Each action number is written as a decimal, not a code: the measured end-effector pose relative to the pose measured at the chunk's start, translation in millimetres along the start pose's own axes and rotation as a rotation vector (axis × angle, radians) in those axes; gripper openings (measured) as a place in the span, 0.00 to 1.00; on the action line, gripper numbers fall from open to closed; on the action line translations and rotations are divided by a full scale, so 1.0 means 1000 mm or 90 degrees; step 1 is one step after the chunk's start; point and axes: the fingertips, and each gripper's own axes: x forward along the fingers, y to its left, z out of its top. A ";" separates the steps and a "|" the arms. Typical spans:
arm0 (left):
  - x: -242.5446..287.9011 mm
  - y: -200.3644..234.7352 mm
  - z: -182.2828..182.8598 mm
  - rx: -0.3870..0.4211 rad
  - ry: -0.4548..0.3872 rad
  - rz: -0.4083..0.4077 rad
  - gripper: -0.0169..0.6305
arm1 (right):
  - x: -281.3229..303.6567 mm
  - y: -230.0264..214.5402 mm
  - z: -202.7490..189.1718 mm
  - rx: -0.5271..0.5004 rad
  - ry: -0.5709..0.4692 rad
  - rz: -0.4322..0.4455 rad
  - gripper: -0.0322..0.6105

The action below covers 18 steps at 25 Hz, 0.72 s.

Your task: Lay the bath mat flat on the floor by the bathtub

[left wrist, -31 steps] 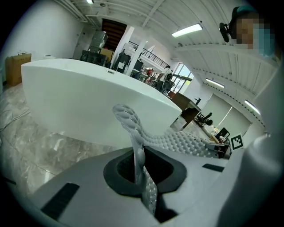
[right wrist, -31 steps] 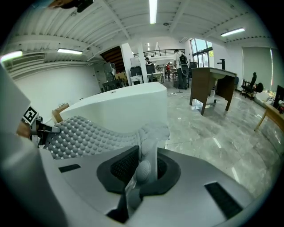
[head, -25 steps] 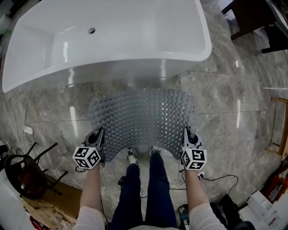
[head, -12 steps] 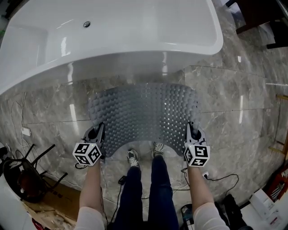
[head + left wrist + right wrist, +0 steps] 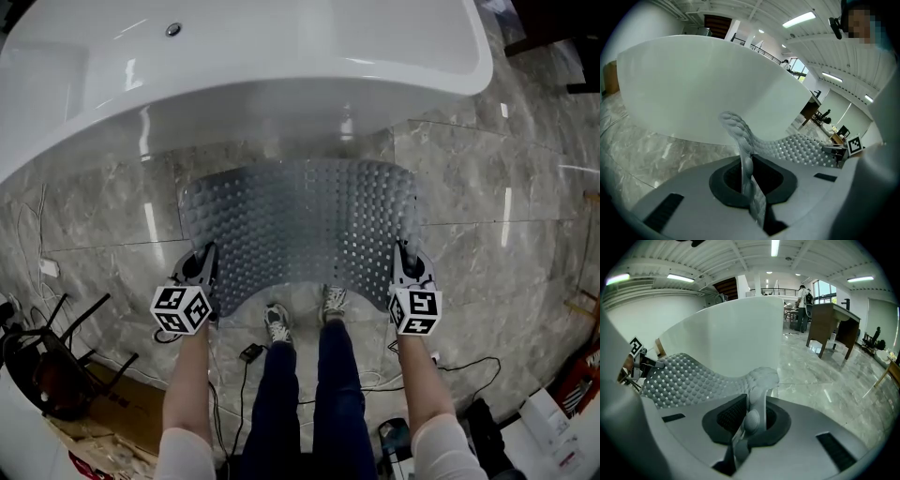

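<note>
Head view | left claw (image 5: 207,257), right claw (image 5: 403,253) pinch bath mat (image 5: 300,225) corners | far edge perhaps on floor (image 5: 487,216)

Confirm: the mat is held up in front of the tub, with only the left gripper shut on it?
No, both are shut on it: the right gripper view shows the right gripper clamping a corner of the mat, like the left gripper. The rest holds.

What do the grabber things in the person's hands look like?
The left gripper and right gripper are dark grey tools with two jaws. Each carries a white box with black square markers: the left cube and the right cube. The person wears light sleeves.
</note>
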 end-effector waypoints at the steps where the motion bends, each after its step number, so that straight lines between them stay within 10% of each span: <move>1: 0.004 0.002 -0.002 0.003 0.003 0.003 0.09 | 0.004 0.000 -0.004 -0.002 0.002 0.002 0.11; 18: 0.081 0.041 -0.037 0.014 0.029 0.050 0.09 | 0.081 -0.017 -0.055 -0.026 0.027 0.013 0.11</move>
